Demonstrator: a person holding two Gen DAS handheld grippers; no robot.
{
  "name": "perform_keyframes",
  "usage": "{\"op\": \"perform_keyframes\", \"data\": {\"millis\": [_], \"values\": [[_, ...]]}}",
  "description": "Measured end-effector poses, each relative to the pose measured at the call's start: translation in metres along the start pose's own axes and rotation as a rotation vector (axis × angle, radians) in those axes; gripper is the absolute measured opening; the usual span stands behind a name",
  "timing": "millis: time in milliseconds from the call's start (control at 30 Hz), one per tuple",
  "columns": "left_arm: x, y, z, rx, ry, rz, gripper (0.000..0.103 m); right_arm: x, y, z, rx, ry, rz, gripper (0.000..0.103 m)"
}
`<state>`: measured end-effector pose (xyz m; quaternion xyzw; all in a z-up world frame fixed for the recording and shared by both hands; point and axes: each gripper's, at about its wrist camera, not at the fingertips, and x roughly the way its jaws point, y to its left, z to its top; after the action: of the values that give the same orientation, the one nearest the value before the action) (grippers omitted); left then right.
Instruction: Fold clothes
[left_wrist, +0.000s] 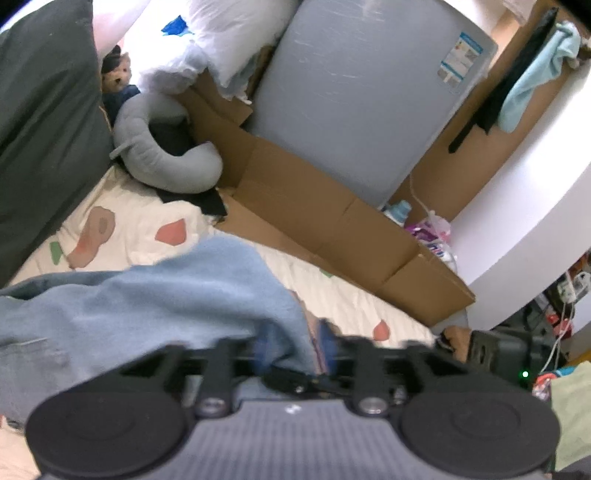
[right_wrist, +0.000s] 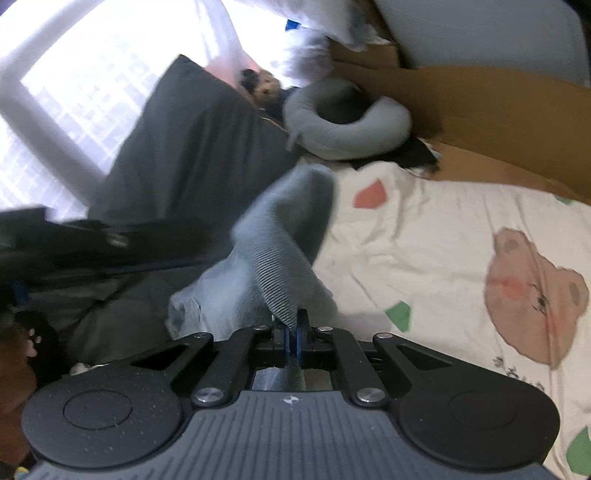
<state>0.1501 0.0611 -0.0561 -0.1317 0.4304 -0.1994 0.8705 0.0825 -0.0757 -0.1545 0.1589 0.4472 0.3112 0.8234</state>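
A light blue sweatshirt (left_wrist: 147, 306) lies bunched on the cream bear-print bed sheet (left_wrist: 147, 225). In the left wrist view its fabric runs between the blue pads (left_wrist: 260, 350) of my left gripper (left_wrist: 293, 350); they stand apart and do not pinch it. In the right wrist view my right gripper (right_wrist: 293, 332) is shut on the ribbed hem (right_wrist: 275, 288) of the sweatshirt (right_wrist: 284, 221), which rises in a fold in front of the fingers. The other gripper shows as a dark blurred shape (right_wrist: 92, 236) at the left.
A dark grey pillow (left_wrist: 44, 122) lies at the head of the bed. Beside it sit a grey neck pillow (left_wrist: 155, 158) and a small teddy bear (left_wrist: 120, 75). An open cardboard box (left_wrist: 314, 206) and a grey cabinet (left_wrist: 362, 92) border the bed's far side.
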Motion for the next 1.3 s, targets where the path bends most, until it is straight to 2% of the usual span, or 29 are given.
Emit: {"op": "perform_keyframes", "data": {"millis": [133, 567, 833, 1100, 1300], "values": [[-0.001, 0.013, -0.005, -0.028, 0.011, 0.030, 0.060, 0.000, -0.013, -0.004, 0.026, 0.008, -0.037, 0.001], [-0.014, 0.097, -0.025, -0.168, 0.032, 0.285, 0.065, -0.018, -0.045, 0.009, 0.083, -0.044, -0.160, 0.001], [-0.024, 0.138, -0.037, -0.263, 0.047, 0.404, 0.065, -0.037, -0.060, 0.027, 0.104, -0.075, -0.189, 0.000], [-0.034, 0.173, -0.064, -0.341, 0.059, 0.500, 0.071, -0.056, -0.068, 0.047, 0.092, -0.072, -0.216, 0.000], [-0.034, 0.195, -0.088, -0.445, 0.061, 0.521, 0.071, -0.068, -0.087, 0.061, 0.107, -0.072, -0.260, 0.000]]}}
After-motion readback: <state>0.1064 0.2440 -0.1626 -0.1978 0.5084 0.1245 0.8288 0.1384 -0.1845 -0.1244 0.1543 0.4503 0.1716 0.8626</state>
